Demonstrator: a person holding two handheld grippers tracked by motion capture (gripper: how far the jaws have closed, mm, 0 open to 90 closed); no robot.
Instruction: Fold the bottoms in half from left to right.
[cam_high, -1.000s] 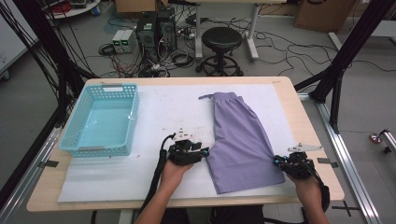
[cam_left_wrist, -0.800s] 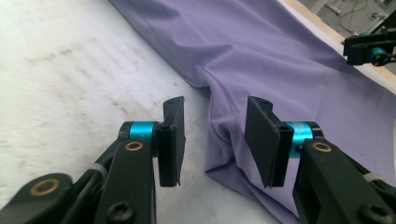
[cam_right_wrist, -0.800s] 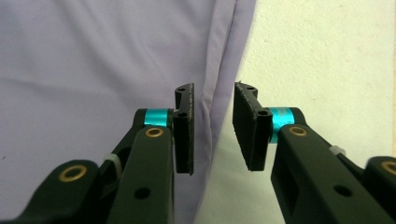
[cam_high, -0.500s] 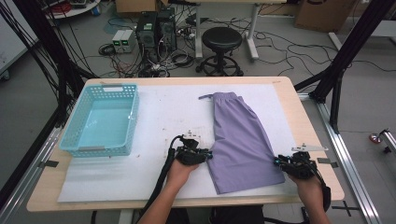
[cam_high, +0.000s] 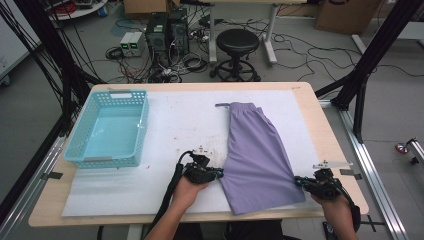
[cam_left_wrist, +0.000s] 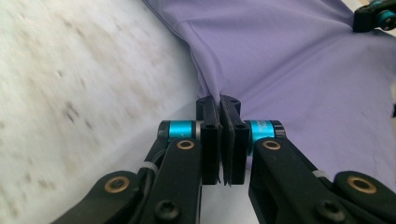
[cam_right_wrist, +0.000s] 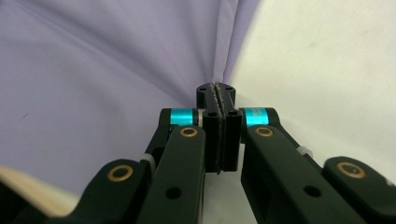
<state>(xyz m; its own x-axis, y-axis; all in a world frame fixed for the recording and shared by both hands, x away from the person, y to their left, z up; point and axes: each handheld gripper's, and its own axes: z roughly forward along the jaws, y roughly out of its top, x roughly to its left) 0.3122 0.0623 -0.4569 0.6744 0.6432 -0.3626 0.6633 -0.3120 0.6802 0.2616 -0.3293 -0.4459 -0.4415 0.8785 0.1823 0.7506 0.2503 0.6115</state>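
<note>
At the far left of the table (cam_high: 310, 107) stands a light blue basket (cam_high: 109, 129), empty and well apart from the work. The white mat (cam_high: 165, 125) covers most of the tabletop, and on its right half lies a pair of purple shorts (cam_high: 257, 155), folded lengthwise, the waistband at the far end and the hem toward the person.

The left gripper (cam_high: 218, 173) sits at the near left edge of the shorts. Its jaws have just been closing, and in the left gripper view (cam_left_wrist: 219, 105) they are pressed together on a pinch of the purple cloth, which puckers up into them.

The right gripper (cam_high: 297, 180) sits at the near right edge, level with the left one. Its jaws have also just been closing and, in the right gripper view (cam_right_wrist: 217, 93), are clamped on a fold of the fabric's edge.

The step in hand looks like taking hold: both near corners are now gripped and the cloth is not yet lifted. The next move probably calls for raising both hands together, keeping the hem taut between them, and carrying it toward the waistband to fold the shorts in half, without letting either pinch slip.
</note>
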